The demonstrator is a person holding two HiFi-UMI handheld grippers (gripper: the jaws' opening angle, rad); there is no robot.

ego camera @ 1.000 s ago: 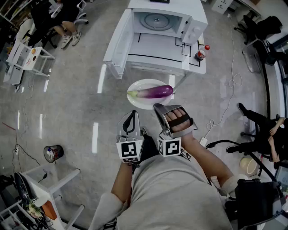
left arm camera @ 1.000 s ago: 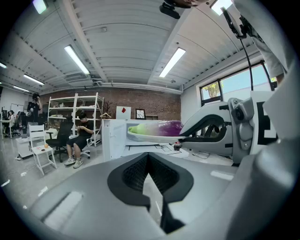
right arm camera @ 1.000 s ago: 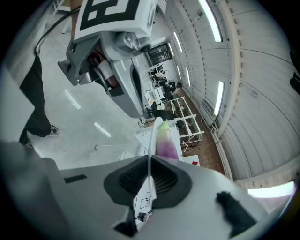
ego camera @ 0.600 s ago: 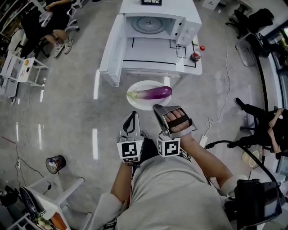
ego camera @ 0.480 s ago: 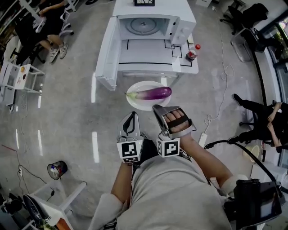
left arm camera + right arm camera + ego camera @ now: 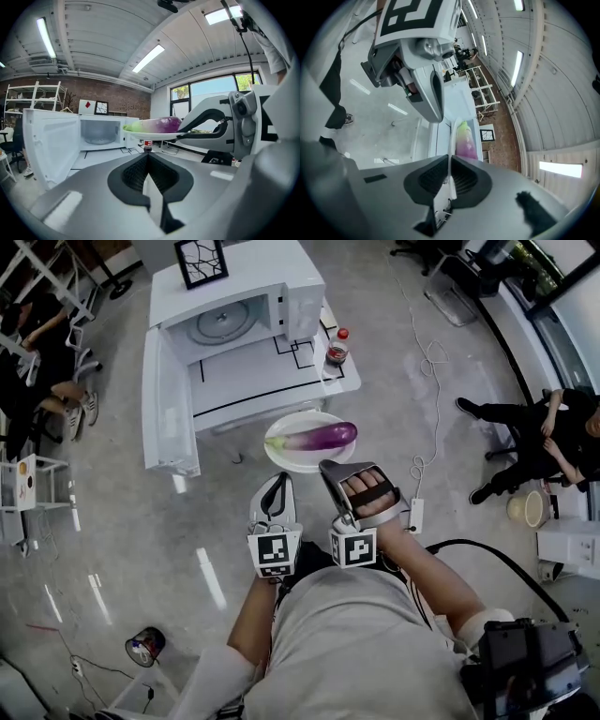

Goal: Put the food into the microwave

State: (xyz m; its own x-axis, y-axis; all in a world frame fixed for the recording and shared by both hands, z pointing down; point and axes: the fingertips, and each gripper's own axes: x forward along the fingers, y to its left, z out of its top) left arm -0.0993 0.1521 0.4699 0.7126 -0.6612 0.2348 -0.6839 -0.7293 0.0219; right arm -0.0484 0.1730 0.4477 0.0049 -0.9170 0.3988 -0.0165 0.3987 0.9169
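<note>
A purple eggplant (image 6: 314,436) lies on a white plate (image 6: 286,457) held in the air in front of me. My right gripper (image 6: 328,467) is shut on the plate's near rim; in the right gripper view the plate edge (image 6: 452,140) runs between the jaws with the eggplant (image 6: 464,140) beyond. My left gripper (image 6: 279,479) hangs beside it, shut and empty, its jaws pressed together (image 6: 147,157). The white microwave (image 6: 234,310) stands ahead to the left on a white table (image 6: 262,385), its door (image 6: 169,404) swung wide open and the cavity (image 6: 96,131) showing a glass turntable.
A red-capped bottle (image 6: 337,346) stands on the table's right corner beside the microwave. A framed picture (image 6: 200,261) sits on top of the microwave. People sit on chairs at the far right (image 6: 553,432) and far left (image 6: 37,362). A cable and power strip (image 6: 414,515) lie on the floor.
The microwave and table have swung to the left of the head view and look turned. Both grippers and the plate with the eggplant keep their places in the view, the right still gripping.
</note>
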